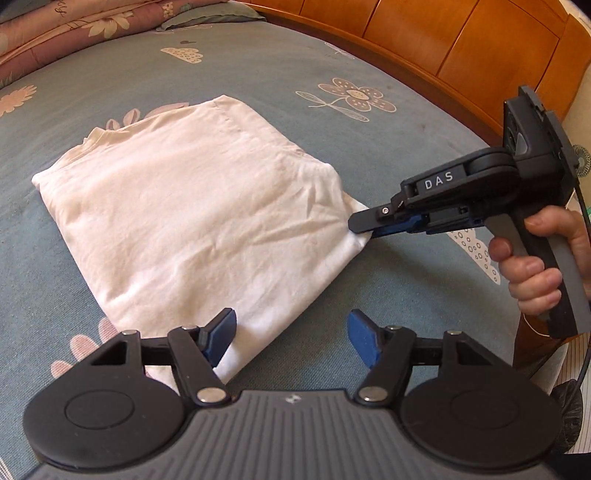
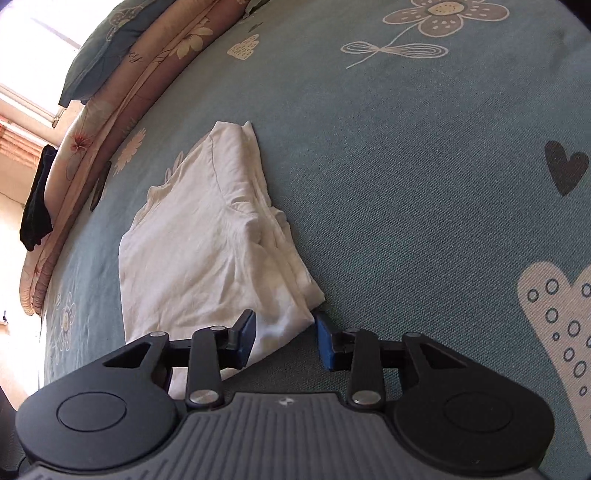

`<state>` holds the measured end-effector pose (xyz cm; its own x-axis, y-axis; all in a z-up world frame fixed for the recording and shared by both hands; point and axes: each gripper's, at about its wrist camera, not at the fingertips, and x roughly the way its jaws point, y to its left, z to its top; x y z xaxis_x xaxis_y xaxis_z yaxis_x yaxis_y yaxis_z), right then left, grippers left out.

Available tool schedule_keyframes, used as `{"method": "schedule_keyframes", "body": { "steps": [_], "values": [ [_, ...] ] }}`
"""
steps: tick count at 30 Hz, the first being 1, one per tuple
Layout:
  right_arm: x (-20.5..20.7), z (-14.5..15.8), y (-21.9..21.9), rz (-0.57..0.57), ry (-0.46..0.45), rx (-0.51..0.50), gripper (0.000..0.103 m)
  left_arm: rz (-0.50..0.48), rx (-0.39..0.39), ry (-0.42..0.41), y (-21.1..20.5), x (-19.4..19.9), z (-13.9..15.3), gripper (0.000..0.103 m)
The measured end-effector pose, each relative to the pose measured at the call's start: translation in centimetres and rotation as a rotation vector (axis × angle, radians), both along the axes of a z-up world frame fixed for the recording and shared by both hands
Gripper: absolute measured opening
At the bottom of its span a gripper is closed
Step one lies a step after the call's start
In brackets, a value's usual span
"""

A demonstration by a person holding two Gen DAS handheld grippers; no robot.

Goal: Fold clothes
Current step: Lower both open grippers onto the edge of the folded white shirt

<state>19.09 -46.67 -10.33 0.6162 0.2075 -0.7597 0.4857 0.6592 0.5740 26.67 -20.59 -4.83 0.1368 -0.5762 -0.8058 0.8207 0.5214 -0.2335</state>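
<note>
A folded white shirt (image 1: 192, 206) lies on the bed (image 1: 388, 288), a rough rectangle of soft, creased cotton with its layered edges stacked along one side and a ribbed collar at its far corner. The bedsheet is a grey-green woven cloth printed with flowers, hearts and clouds. Beyond the shirt, a pink floral quilt (image 1: 74, 26) is heaped along the far side of the bed, with a grey-green pillow (image 1: 210, 16) next to it, and an orange wooden headboard (image 1: 461, 48) of glossy panels curves around the right side. The left tongs (image 1: 291, 339) stand wide open just over the near corner of the shirt, holding nothing, the blue pads apart. The right tongs (image 2: 284, 341), held by a hand (image 1: 543, 266) on a grey grip, are open too, their pads either side of the shirt's corner without pinching it. A dark garment (image 2: 37, 199) hangs near the bright window beyond the quilt.
</note>
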Motion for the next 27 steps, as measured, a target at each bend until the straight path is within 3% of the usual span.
{"method": "schedule_keyframes", "body": {
  "steps": [5, 7, 12, 15, 19, 22, 24, 25, 27],
  "values": [
    [-0.6, 2.6, 0.5, 0.024, -0.073, -0.062, 0.013, -0.013, -0.025, -0.007, -0.9, 0.0, 0.6, 0.067],
    [-0.6, 3.5, 0.8, 0.037, -0.078, -0.111, 0.013, -0.017, -0.019, 0.007, -1.4, -0.1, 0.1, 0.073],
    [-0.5, 2.3, -0.2, -0.019, 0.087, -0.235, 0.015, -0.013, 0.012, 0.018, -2.4, -0.4, -0.9, 0.073],
    [-1.0, 3.7, -0.9, -0.035, 0.012, -0.209, 0.017, -0.050, -0.034, -0.025, -2.2, -0.9, 0.3, 0.073],
    [1.3, 5.5, 0.9, 0.114, -0.125, -0.200, 0.017, -0.065, -0.019, -0.042, -2.3, -0.9, 0.4, 0.073],
    [3.9, 4.2, 2.1, 0.186, -0.060, -0.223, 0.017, -0.047, -0.002, -0.032, -2.2, -0.5, 0.1, 0.073],
    [4.1, 3.0, 1.3, 0.148, 0.033, -0.257, 0.015, -0.018, 0.001, -0.024, -1.6, -0.2, 0.3, 0.073],
    [4.0, 2.6, 0.8, 0.122, 0.073, -0.263, 0.021, -0.001, -0.001, -0.019, -1.2, 0.0, 0.4, 0.073],
    [3.1, 3.2, -0.4, 0.085, 0.048, -0.237, 0.021, 0.044, -0.010, -0.012, -0.2, 0.6, 0.8, 0.073]
  ]
}}
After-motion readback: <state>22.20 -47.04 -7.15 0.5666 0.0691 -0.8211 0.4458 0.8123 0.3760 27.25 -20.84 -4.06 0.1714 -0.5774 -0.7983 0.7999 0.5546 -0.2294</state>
